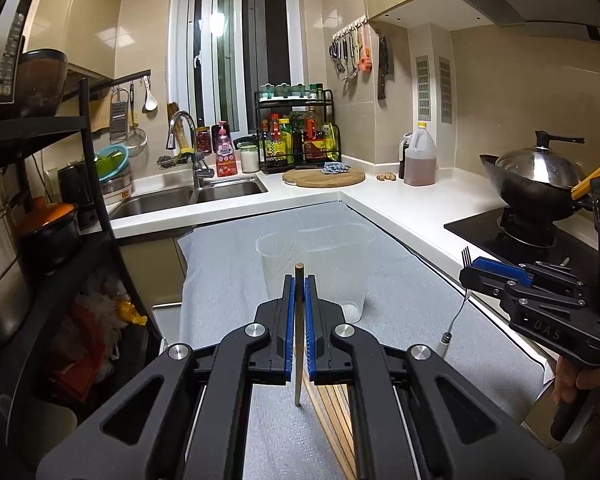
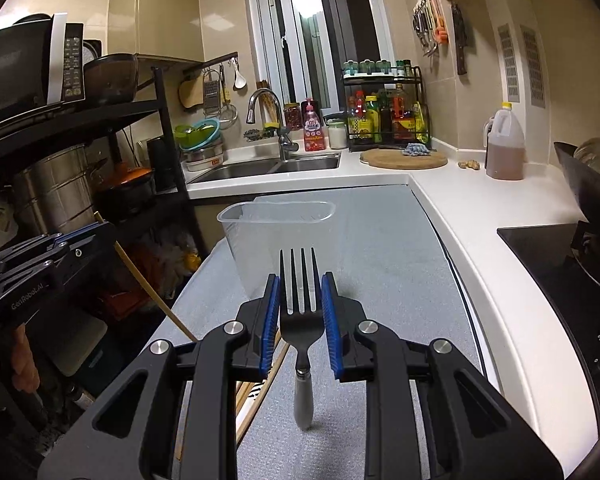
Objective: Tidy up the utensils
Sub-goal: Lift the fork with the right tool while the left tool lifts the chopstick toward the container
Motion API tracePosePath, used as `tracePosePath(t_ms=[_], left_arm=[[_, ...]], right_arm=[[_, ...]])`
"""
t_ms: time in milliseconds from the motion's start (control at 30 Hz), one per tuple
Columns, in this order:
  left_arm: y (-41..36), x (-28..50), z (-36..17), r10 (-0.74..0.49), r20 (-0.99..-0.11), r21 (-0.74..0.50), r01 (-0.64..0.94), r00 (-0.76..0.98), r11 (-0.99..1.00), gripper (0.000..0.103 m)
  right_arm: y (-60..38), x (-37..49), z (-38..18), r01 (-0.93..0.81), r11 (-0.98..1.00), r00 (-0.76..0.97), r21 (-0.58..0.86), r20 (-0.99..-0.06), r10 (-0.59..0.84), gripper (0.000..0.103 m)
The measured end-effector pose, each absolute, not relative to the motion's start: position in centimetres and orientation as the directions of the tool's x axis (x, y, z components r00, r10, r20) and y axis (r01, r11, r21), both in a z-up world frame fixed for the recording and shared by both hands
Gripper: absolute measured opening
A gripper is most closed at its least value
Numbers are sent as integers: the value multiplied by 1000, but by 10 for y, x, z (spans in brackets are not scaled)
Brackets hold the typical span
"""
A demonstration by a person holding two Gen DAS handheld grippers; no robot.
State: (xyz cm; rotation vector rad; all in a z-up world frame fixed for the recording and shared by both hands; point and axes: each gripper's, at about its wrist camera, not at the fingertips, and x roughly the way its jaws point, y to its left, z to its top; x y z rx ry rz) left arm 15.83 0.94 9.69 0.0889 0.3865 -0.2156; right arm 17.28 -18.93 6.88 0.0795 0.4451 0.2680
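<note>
Setting: a grey textured mat [image 1: 236,280] covers the table [image 2: 480,216], which is a white counter running in an L past a steel double sink [image 1: 192,196] and a black hob [image 1: 512,236] carrying a lidded black wok [image 1: 540,184].

Other items: a round wooden chopping board [image 1: 324,178], a two-tier black rack of sauce bottles [image 1: 298,132], a plastic jug of brown liquid [image 1: 420,160], and a black shelf unit with steel pots [image 2: 56,188] at the left edge.

Container: a clear plastic two-compartment utensil holder [image 2: 276,236] stands upright on the mat, ahead of both grippers with nothing between it and them.

Loose stock: several wooden chopsticks [image 1: 332,412] lie on the mat below the grippers.

Left hand-held gripper [image 1: 299,312]: blue-padded jaws closed to a narrow slit on a single wooden chopstick [image 1: 299,344] (gripped near its upper end). The chopstick's long axis runs close to vertical, one end just above the pads and the longer part hanging below, clear of the mat.

Right hand-held gripper [image 2: 300,312]: jaws partly closed, pads pressing the edges of the head of a metal fork with a pale handle [image 2: 302,320]. The fork's long axis lies along the fingers, tines pointing forward and up toward the holder, handle trailing down over the mat without touching it.
</note>
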Motion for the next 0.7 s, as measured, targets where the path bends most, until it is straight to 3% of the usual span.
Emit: tracePosePath(t_ms=[600, 633, 700], left_arm=[[10, 186, 148, -204, -372, 66, 245, 906, 967, 5], [10, 190, 155, -207, -367, 67, 248, 907, 967, 5], [9, 194, 164, -211, -357, 69, 251, 910, 965, 5]], right_arm=[[-189, 203, 125, -269, 956, 863, 119, -412, 293, 20], [-190, 206, 129, -271, 955, 861, 121, -412, 297, 19], [-190, 212, 139, -276, 953, 860, 124, -410, 303, 3]])
